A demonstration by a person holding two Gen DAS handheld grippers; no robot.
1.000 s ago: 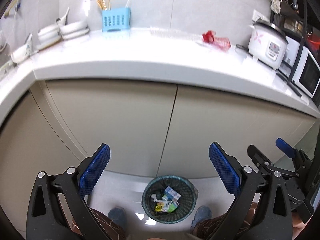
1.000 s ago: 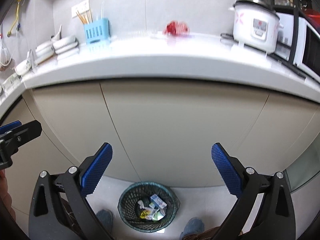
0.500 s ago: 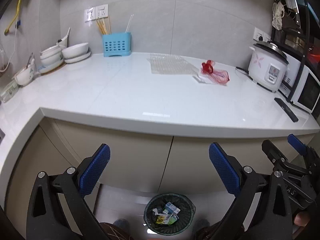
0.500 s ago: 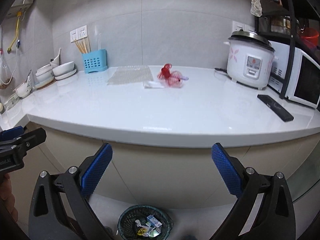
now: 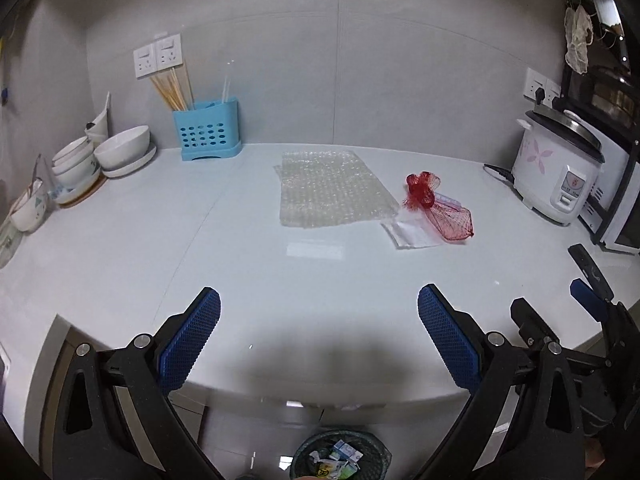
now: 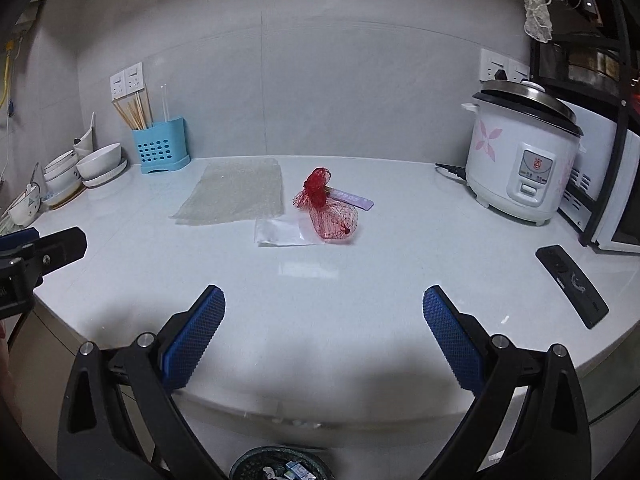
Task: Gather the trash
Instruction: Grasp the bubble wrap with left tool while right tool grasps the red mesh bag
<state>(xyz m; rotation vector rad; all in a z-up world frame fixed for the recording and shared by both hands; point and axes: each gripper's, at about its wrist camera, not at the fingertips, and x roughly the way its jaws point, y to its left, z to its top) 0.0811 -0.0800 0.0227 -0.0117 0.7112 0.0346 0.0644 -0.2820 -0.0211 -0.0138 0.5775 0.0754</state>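
Having risen from the bin (image 5: 340,458), I am now overlooking the table (image 5: 248,280); both tongs, left (image 5: 319,334) and right (image 6: 324,330), gaping wide, empty; red net (image 6: 328,208), clear bag (image 6: 280,232), bubble wrap (image 5: 332,188) lying far centre

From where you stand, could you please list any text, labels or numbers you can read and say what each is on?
None can be read.
Rice cooker control panel: a red round emblem and small print, too small to read.
Purple strip behind the red mesh bag: faint print, blurred.
Cartons in the trash basket: a yellow round logo, illegible.
Black remote: a pale mark, unreadable.
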